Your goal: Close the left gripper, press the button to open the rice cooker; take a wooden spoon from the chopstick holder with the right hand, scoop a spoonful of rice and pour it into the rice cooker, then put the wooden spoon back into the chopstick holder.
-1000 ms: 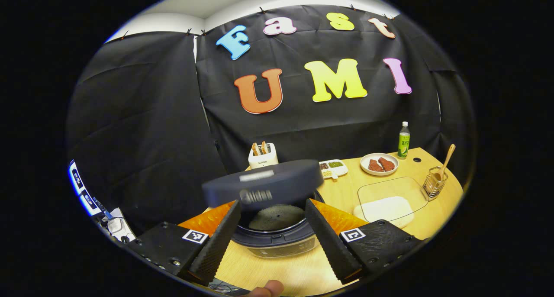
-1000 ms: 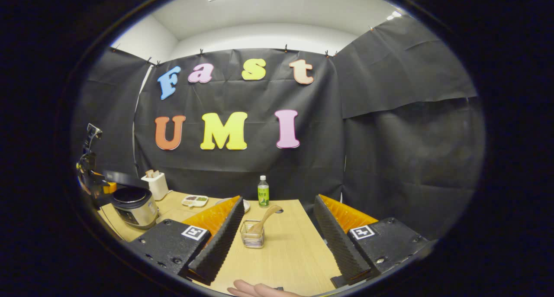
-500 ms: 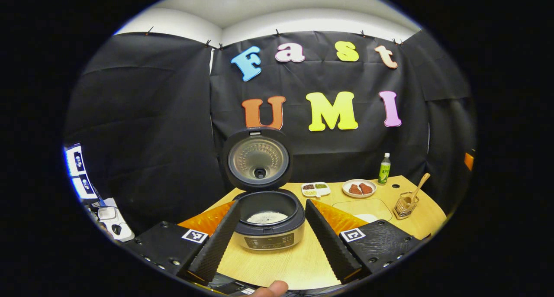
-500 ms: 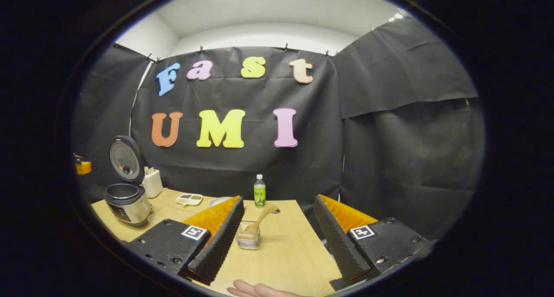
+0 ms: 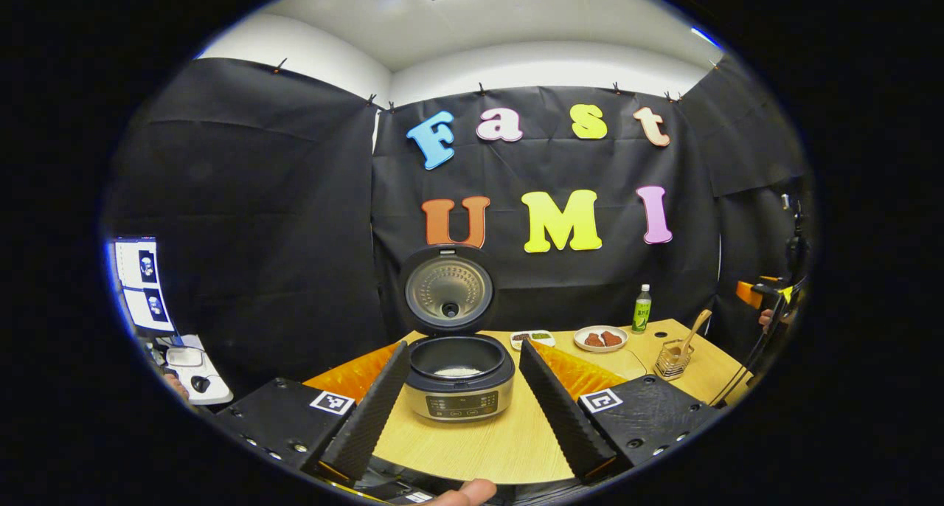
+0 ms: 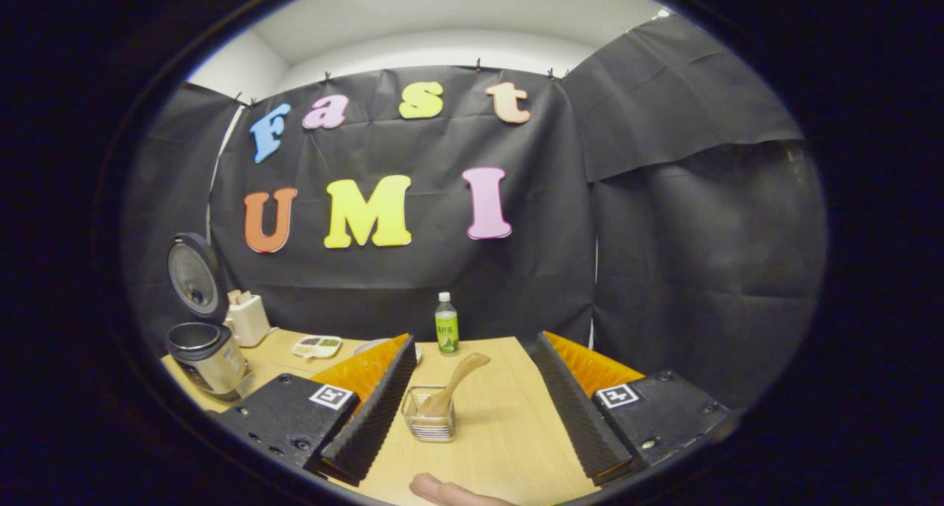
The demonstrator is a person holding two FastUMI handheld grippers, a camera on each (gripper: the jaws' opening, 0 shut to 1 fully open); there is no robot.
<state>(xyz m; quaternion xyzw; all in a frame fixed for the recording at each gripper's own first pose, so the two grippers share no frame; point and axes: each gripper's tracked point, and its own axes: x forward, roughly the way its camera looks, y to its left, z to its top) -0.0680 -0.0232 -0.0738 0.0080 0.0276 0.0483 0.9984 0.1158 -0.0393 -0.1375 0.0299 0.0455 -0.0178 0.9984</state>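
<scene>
Left gripper view. The left gripper (image 5: pixel 463 410) is held above the near edge of the table (image 5: pixel 487 447), its fingers spread wide apart with nothing between them. The cooker (image 5: pixel 459 377) is framed in the gap between the fingers, standing on the table beyond them and not touched. Its lid (image 5: pixel 449 288) is raised upright behind the pot, inner face turned to the camera. White rice is seen in the bottom of the pot. Right of the cooker, toward the wall, a divided dish (image 5: pixel 532 338), a plate (image 5: pixel 600 338) with reddish pieces and a green bottle (image 5: pixel 641 309) are set. Farther right of the cooker, near the table's edge, the wire holder (image 5: pixel 670 358) is found, with the spoon (image 5: pixel 692 330) leaning in it, handle up and to the right. A fingertip (image 5: pixel 464 493) is visible at the bottom edge.

Right gripper view. The right gripper (image 6: pixel 472 414) is held over the table (image 6: pixel 501 447), fingers well apart and empty. The holder (image 6: pixel 430 414) stands between the fingers, nearer the left one, clear of both. The spoon (image 6: pixel 453 388) rests in it, tilted to the right. The bottle (image 6: pixel 445 324) is placed beyond the holder by the wall. Far left of the holder the cooker (image 6: pixel 203 355) is seen, lid (image 6: pixel 190 276) up, with a white box (image 6: pixel 247 318) just behind it and the dish (image 6: pixel 316 346) to its right.
</scene>
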